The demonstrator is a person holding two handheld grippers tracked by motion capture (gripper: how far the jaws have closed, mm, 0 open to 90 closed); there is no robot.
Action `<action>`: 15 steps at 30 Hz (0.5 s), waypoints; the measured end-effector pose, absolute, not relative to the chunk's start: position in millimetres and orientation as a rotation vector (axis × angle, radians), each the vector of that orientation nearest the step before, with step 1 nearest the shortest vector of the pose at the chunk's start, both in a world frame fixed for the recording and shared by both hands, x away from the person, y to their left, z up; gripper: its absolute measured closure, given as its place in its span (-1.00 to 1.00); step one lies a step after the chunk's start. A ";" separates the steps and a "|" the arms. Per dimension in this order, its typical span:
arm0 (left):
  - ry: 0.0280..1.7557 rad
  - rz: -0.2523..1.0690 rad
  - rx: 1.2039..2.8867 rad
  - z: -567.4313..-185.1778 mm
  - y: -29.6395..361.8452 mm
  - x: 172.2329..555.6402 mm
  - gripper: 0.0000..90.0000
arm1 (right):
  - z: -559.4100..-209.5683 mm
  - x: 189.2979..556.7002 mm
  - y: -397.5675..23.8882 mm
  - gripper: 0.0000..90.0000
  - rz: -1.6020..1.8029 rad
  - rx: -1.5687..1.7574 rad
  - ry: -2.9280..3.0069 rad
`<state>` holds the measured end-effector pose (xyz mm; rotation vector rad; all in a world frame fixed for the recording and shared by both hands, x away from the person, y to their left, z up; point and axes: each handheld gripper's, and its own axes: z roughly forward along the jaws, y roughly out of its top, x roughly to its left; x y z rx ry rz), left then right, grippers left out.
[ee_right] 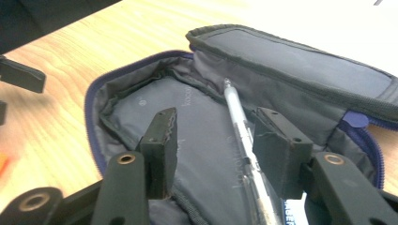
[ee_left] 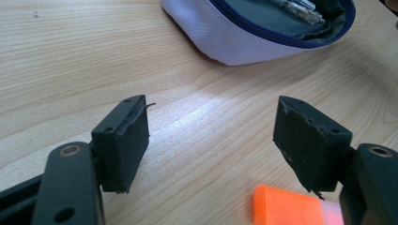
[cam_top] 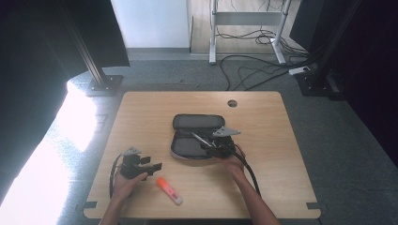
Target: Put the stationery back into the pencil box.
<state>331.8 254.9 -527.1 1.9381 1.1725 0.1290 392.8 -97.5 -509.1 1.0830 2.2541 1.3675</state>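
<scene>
Likely task: packing stationery into case (cam_top: 197, 136). Roughly halfway by the look of it.

Done: case unzipped and laid flat mid-table, lid folded back. Pen (ee_right: 241, 140) already inside, lying on the lining between the jaws of right gripper (ee_right: 216, 140). Jaws spread, not touching the pen barrel as far as can be made out; near end of the pen blurred, so contact there not certain. Nothing held.

Left: highlighter (cam_top: 169, 190) on bare table (cam_top: 141, 108), near the front edge, well apart from the case. Left gripper (ee_left: 213, 140) low over the wood, jaws wide apart, empty; highlighter cap just beside its right jaw. Case zip yet to be closed.

Materials: case soft woven fabric, pale outside, grey crumpled lining, dark blue zip round the rim. Pen slim, clear plastic barrel, metal tip. Highlighter stubby, orange cap, pale body. Gripper pads black, rubbery, frayed at the edges. Table light wood grain, smooth, faint glare.
</scene>
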 end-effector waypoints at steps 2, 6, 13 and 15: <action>1.172 0.129 1.938 -527.0 254.9 331.8 -0.39 | -507.9 390.5 -97.3 0.06 1.377 1.084 2.257; 1.173 0.127 1.935 -526.9 255.5 331.8 -0.39 | -506.5 385.7 -98.8 0.04 1.405 1.084 2.243; 1.175 0.126 1.933 -526.9 255.7 331.8 -0.39 | -509.6 377.0 -103.9 0.03 1.426 1.095 2.246; 1.175 0.125 1.932 -527.0 255.7 331.8 -0.39 | -509.8 374.7 -105.0 0.03 1.436 1.095 2.242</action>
